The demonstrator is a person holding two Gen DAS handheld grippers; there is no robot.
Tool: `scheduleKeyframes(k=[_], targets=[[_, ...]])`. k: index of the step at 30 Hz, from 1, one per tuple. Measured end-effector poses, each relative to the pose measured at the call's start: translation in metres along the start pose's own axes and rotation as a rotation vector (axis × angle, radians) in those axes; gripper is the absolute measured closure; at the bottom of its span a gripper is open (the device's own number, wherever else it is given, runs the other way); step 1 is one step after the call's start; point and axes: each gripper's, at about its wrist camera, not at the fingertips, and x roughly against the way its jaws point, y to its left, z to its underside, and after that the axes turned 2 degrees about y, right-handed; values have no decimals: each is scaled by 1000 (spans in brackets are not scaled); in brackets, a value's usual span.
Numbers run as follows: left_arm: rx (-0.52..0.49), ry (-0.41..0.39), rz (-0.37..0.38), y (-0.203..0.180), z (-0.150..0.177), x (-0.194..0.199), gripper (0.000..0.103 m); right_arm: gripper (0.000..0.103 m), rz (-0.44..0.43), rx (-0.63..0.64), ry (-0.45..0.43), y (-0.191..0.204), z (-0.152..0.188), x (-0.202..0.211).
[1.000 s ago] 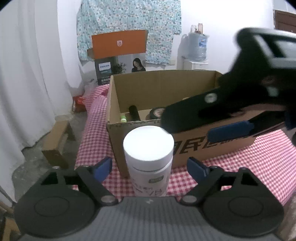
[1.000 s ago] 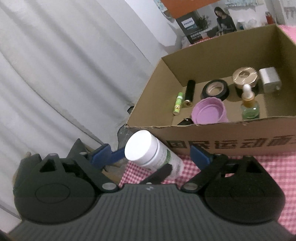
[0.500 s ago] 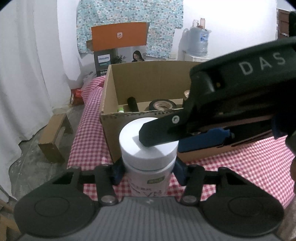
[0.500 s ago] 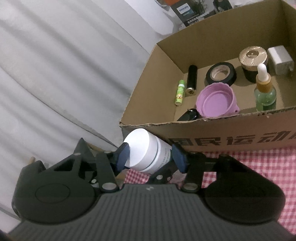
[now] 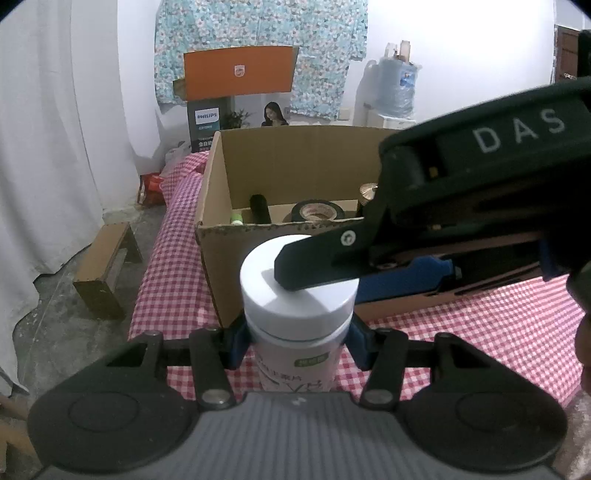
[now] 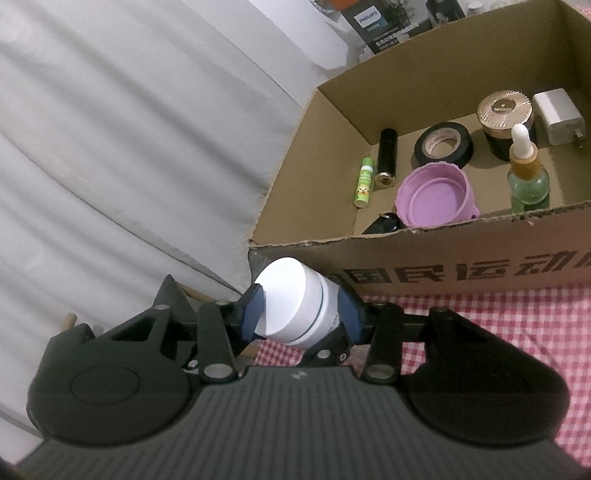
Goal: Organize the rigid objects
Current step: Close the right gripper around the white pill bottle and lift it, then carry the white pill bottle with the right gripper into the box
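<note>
Change: both sets of jaws have just been closing on the white bottle [image 5: 297,314].
Left gripper [image 5: 295,341]: clamps the body.
Right gripper [image 6: 301,314]: clamps the cap (probably to unscrew).
Bottle: on the bench at the cardboard box's [image 6: 461,266] 7 o'clock corner.
Box: tape roll [image 6: 443,144], purple cup [image 6: 436,194], dropper bottle [image 6: 527,173].

Ahead of me a white wall [image 5: 443,44] carries a floral cloth [image 5: 258,33]; white curtains [image 5: 48,129] hang left, a wooden stool [image 5: 107,269] stands on the grey floor [image 5: 55,314].
</note>
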Motion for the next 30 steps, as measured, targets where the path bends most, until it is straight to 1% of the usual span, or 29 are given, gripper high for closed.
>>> scheduleKeyframes(k=[7,12,15,20,22,25,27,30], targets=[[-12,-17,-7,-3,0,13,49,59,-9,20,-12,8,5,12],[-43,-51,-32,-9,-3,37,49,59,-30,45,-28,21,10,28],[-68,-97,-52,-13,-14,59,49,58,-55,89,-61,38,11,46],[-117,-193,-54,-26,-50,92,49,57,-88,180,-162,67,-4,89],[-134,-224,-35,-33,-70,98,49,57,-81,217,-203,75,-15,107],[-144,-249,23,-46,-100,96,49,56,-48,250,-253,80,-32,130],[-148,-247,66,-57,-119,87,49,56,-18,254,-281,77,-46,148],[-153,-226,132,-77,-143,65,49,55,22,221,-303,59,-68,166]])
